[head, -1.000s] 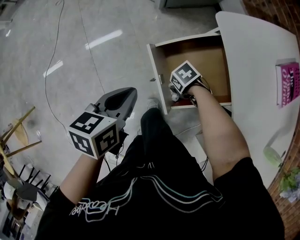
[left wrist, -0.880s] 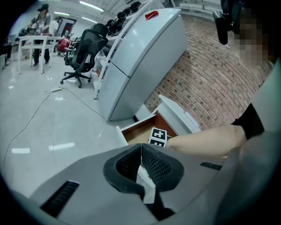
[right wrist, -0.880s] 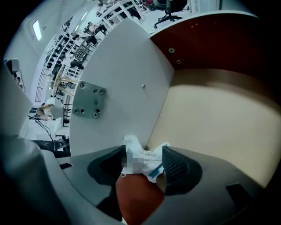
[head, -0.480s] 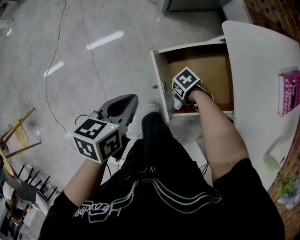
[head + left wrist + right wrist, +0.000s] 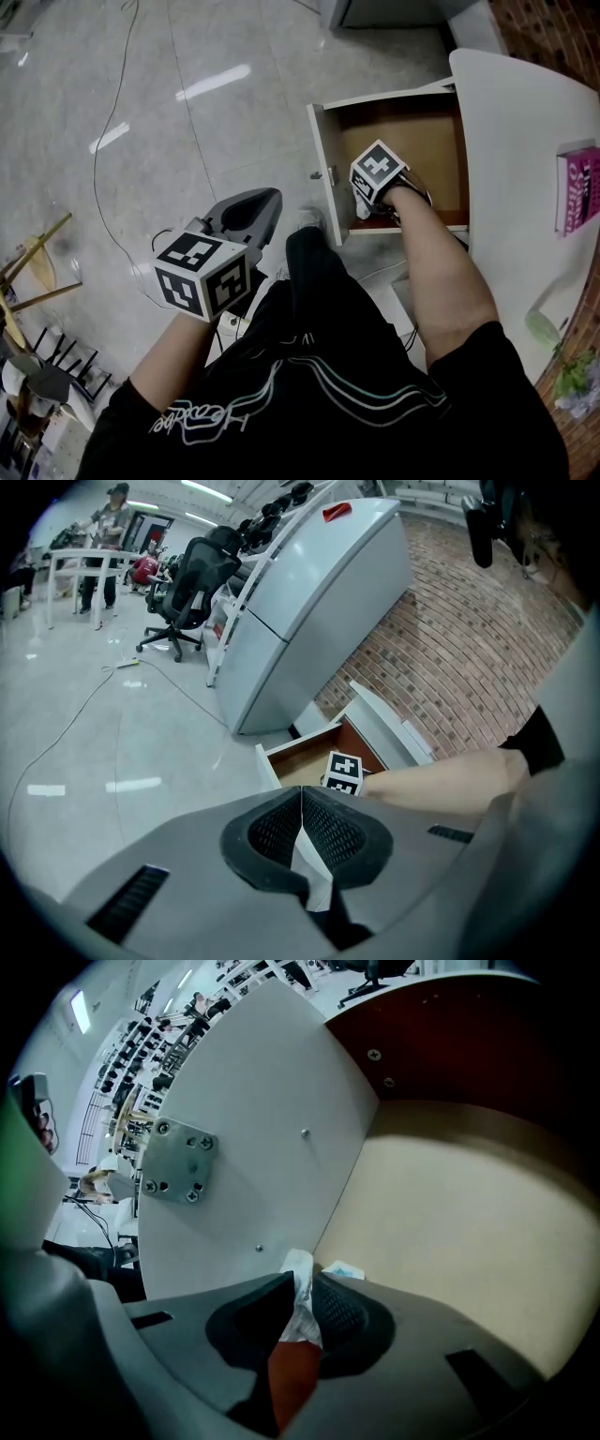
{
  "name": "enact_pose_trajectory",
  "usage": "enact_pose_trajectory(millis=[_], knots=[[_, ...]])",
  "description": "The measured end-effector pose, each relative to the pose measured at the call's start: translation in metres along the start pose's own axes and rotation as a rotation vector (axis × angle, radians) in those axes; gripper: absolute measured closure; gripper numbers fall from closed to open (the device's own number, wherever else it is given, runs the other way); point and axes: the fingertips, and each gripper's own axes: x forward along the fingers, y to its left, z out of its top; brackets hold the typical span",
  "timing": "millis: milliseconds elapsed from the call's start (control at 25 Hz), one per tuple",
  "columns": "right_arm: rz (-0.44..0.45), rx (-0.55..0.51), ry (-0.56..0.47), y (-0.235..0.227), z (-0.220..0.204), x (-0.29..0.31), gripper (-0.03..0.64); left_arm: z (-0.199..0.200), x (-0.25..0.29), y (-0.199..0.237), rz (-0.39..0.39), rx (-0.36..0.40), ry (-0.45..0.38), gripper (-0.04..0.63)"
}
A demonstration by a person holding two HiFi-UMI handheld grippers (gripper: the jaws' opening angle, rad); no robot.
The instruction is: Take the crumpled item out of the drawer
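The white drawer (image 5: 323, 141) stands pulled out of the white desk, its brown floor (image 5: 450, 1204) bare. My right gripper (image 5: 364, 204) reaches down into the drawer's near corner, behind the front panel (image 5: 262, 1129). Its jaws are closing, and the pads pinch a crumpled white and red wrapper (image 5: 300, 1326) that sticks up between them at the right gripper (image 5: 304, 1283). A small pale scrap (image 5: 343, 1270) lies just beyond the tips. My left gripper (image 5: 270, 199) hangs over the floor, left of the drawer, shut and empty; its pads meet in the left gripper view (image 5: 302, 797).
The white desk top (image 5: 525, 141) carries a pink book (image 5: 578, 187). A thin cable (image 5: 108, 122) runs across the glossy floor, and wooden legs (image 5: 28, 272) stand at the left. A grey fridge (image 5: 309, 602) and a brick wall lie beyond the drawer (image 5: 300, 761).
The right gripper has sunk slightly toward the drawer's near corner. The left gripper has drifted a little to the right and stays shut.
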Motion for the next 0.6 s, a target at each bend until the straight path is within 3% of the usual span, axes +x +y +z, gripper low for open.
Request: enact_pose_trajectory(millis=[280, 600], knots=[[-0.057, 0.02, -0.069, 0.005, 0.002, -0.028, 0.54, -0.001, -0.012, -0.005, -0.008, -0.006, -0.009, 0.572], [-0.104, 0.058, -0.242, 0.028, 0.009, -0.077, 0.545, -0.001, -0.039, -0.023, -0.032, 0.013, -0.028, 0.572]])
